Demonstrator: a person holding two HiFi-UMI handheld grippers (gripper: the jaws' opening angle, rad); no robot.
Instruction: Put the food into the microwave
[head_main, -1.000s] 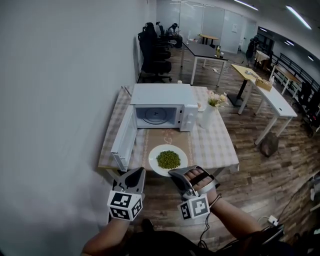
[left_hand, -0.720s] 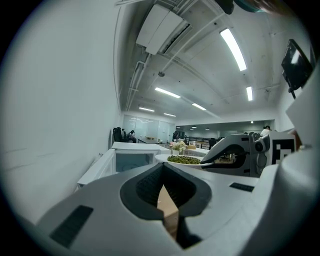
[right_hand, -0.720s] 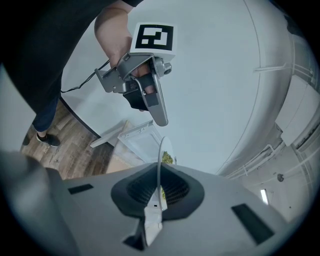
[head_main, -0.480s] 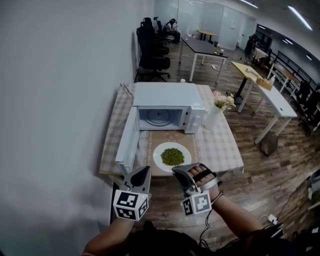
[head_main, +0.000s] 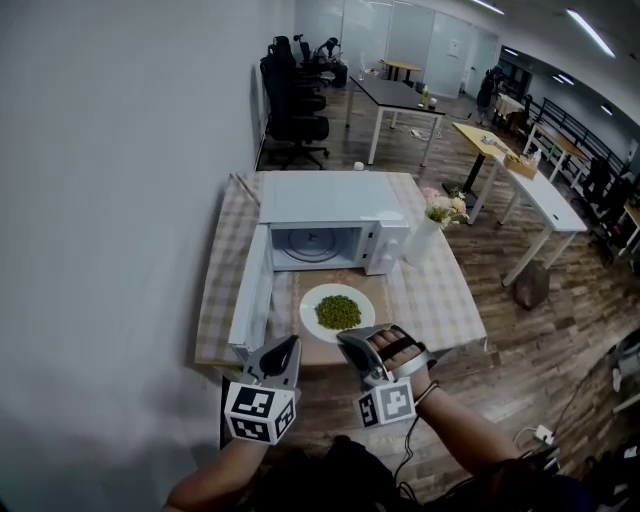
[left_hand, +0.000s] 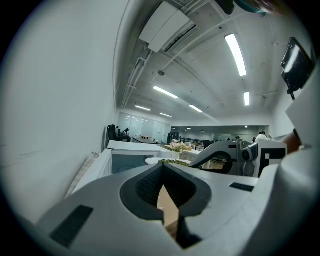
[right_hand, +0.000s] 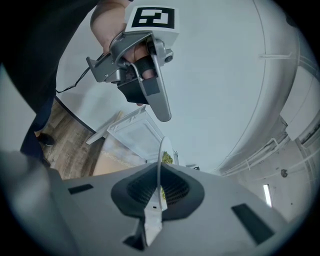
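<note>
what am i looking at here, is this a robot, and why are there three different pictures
No robot: a person holds a two-fingered gripper in each hand. One picture comes from a camera on the person's head, looking down; the other two from cameras riding on the grippers, looking along their fingers. On the table stand a white microwave with its door open, a vase of flowers beside it, and in front a white plate of green peas. The right gripper has its fingers closed on the plate's near rim. The left gripper is shut and empty.
</note>
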